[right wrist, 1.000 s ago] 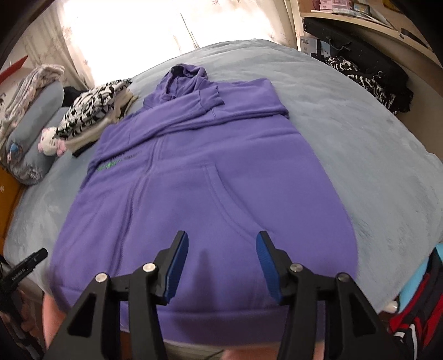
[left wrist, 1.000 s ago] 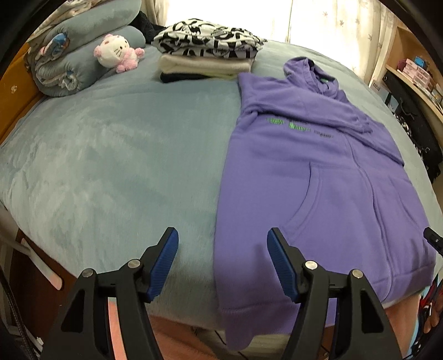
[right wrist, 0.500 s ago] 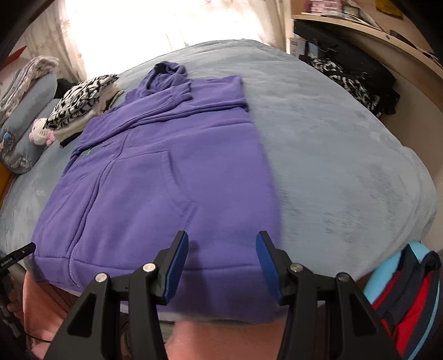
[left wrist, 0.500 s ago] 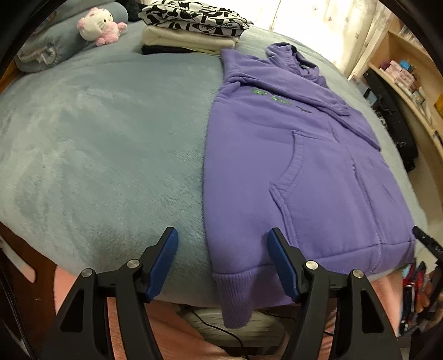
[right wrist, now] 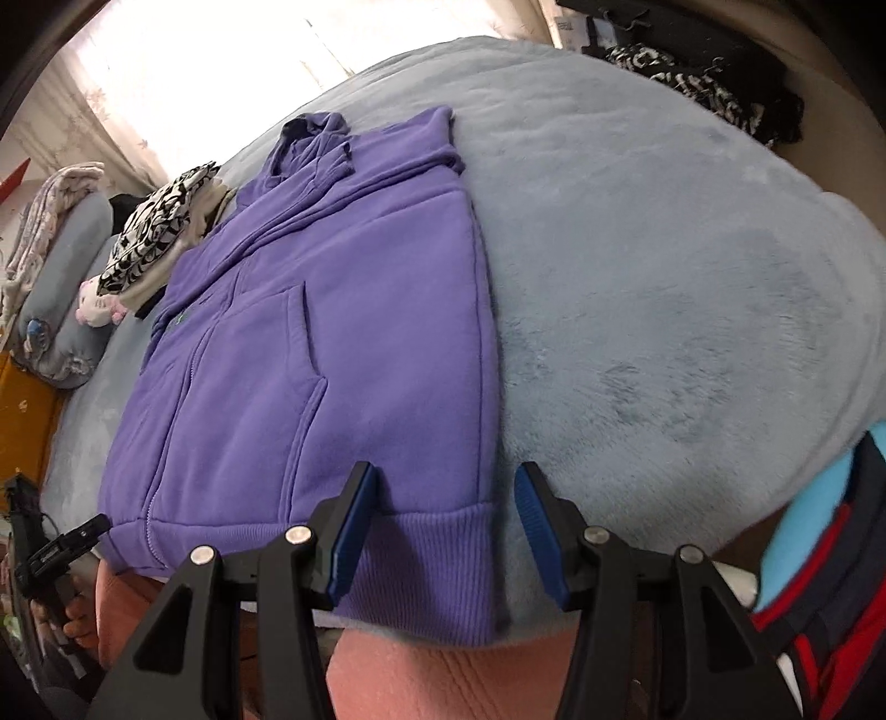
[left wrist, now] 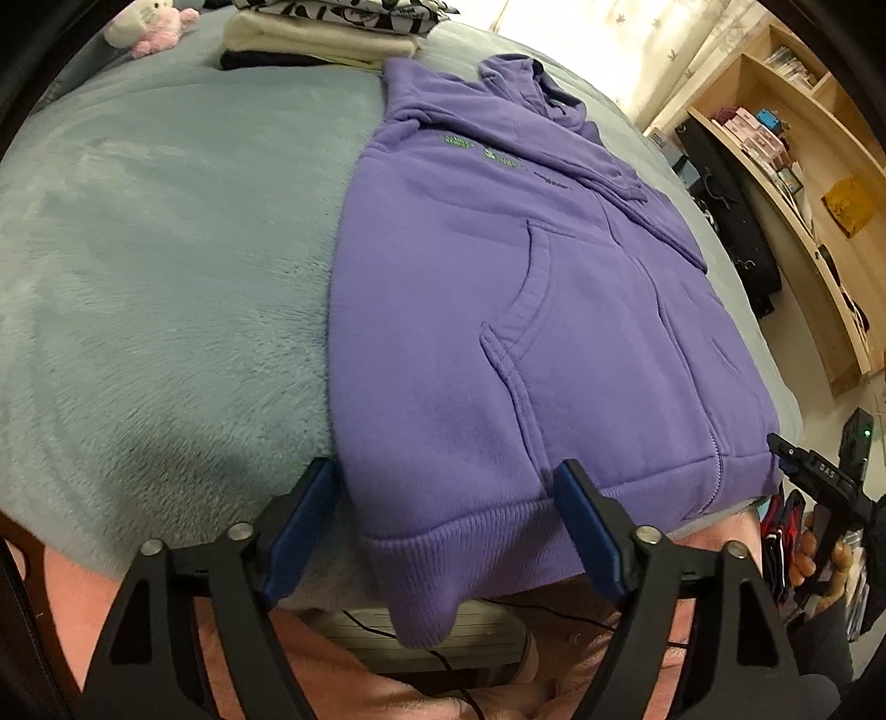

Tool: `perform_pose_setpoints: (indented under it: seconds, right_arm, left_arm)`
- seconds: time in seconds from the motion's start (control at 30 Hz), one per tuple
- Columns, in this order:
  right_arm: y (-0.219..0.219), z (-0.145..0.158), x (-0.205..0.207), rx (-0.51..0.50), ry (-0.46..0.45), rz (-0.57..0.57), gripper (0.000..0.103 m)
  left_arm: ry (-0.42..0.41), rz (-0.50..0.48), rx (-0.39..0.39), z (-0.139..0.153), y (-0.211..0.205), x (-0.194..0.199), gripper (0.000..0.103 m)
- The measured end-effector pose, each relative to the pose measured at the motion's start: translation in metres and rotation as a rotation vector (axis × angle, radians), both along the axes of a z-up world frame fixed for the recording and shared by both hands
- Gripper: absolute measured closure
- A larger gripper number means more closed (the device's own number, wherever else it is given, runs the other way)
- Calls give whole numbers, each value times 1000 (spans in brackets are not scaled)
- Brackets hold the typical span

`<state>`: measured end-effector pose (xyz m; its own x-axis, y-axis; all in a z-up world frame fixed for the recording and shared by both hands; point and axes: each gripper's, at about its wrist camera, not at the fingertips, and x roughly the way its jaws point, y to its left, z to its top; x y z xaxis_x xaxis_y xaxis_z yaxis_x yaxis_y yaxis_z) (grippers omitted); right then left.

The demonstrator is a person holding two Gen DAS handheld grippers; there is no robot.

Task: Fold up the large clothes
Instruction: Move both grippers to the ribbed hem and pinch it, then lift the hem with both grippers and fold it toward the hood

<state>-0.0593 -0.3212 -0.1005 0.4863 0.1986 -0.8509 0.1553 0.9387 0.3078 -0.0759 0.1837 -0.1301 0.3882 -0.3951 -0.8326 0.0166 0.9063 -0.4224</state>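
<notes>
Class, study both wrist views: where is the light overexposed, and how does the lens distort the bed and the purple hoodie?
Left wrist view: the curtained window glares mildly; the bed bulges, and dark corners vignette the frame. Right wrist view: the window is blown out to white; the purple hoodie stays sharp but its edges bow.

Purple hoodie (right wrist: 332,354) flat on grey-blue bed (right wrist: 664,277), hem draped over near edge. Right gripper (right wrist: 446,526) jaws apart, straddling hem's right corner, not pressing. Folded clothes (right wrist: 160,232) beside hood.
</notes>
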Motion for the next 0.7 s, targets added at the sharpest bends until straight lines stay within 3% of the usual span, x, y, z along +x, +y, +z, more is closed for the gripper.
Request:
perform_pose_setpoints:
  seconds: [0.2,0.3,0.33,0.37,0.43,0.5,0.57,0.7]
  right_arm:
    - [5,-5,5,8,-26,58,53]
    - [9,-6,7,4,-32,80,65]
    - [10,-5,7,9,-33,88,78]
    - [12,-5,8,18,-30,92,82]
    - [16,-2,11,7,-29,89,88]
    - [20,2,11,-9,-32,90,90]
    - [22,6,11,-8,-36,84,91]
    - [14,16,9,61,-52,42,92]
  left_arm:
    - [-8,-45,-21,-8,-11,9,1]
    - [-24,-62,51,-9,-24,12,1]
    - [-26,-54,66,-8,-27,13,1]
    - [-25,-46,72,-6,-29,13,4]
    - [-30,-24,88,1,-31,14,26]
    - [-27,-5,59,8,-30,15,66]
    - [-6,13,24,12,-27,19,88]
    - [1,35,57,24,-34,24,94]
